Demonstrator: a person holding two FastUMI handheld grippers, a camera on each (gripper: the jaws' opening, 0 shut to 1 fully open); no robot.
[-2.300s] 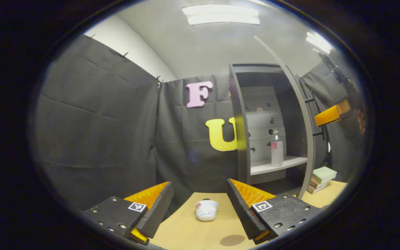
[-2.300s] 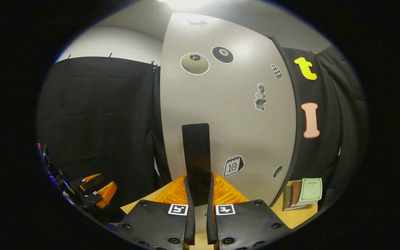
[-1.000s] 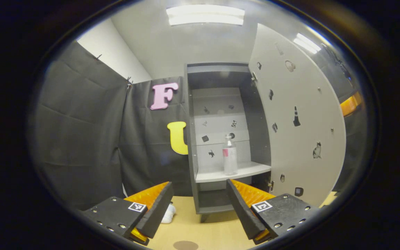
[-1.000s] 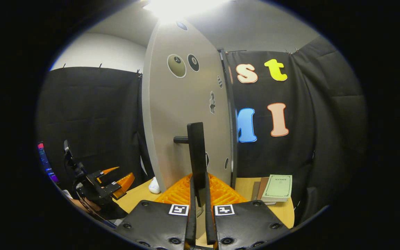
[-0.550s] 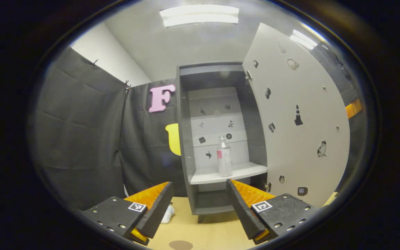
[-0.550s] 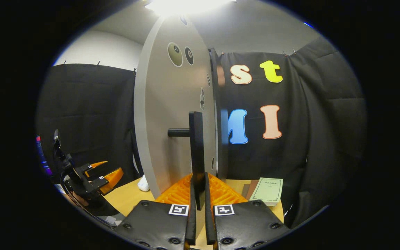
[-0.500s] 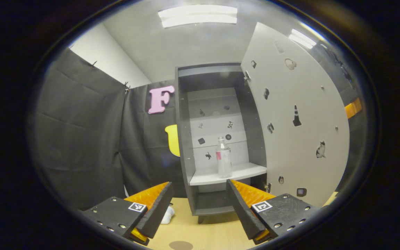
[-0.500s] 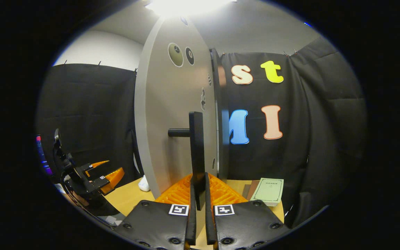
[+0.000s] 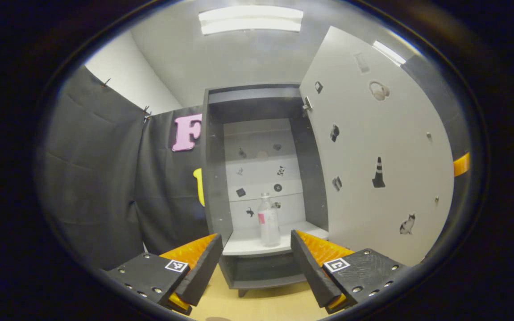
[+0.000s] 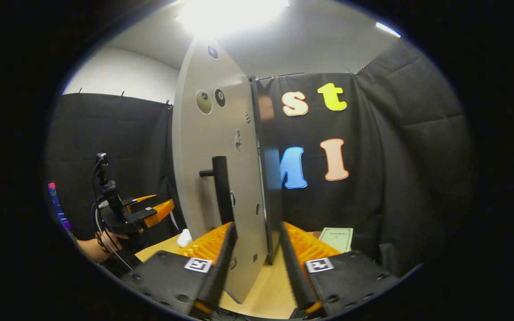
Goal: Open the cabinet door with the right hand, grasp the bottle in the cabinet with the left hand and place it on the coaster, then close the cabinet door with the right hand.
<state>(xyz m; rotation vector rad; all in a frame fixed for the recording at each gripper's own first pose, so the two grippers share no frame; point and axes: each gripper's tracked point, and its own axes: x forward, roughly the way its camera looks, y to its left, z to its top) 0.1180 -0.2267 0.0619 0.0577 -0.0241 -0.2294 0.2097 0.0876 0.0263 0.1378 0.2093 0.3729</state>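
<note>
A pale green book (image 10: 336,237) lay on the wooden table (image 10: 279,285) at about four o'clock in the right gripper view. A small white lump (image 10: 184,238) sat on the table at about eight o'clock.

Recording booth — black cloth walls (image 9: 96,178)

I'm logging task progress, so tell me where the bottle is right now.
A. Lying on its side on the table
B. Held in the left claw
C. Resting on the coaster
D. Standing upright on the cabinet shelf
D: the bottle stands upright on the cabinet shelf, beyond the open left claw.
</note>
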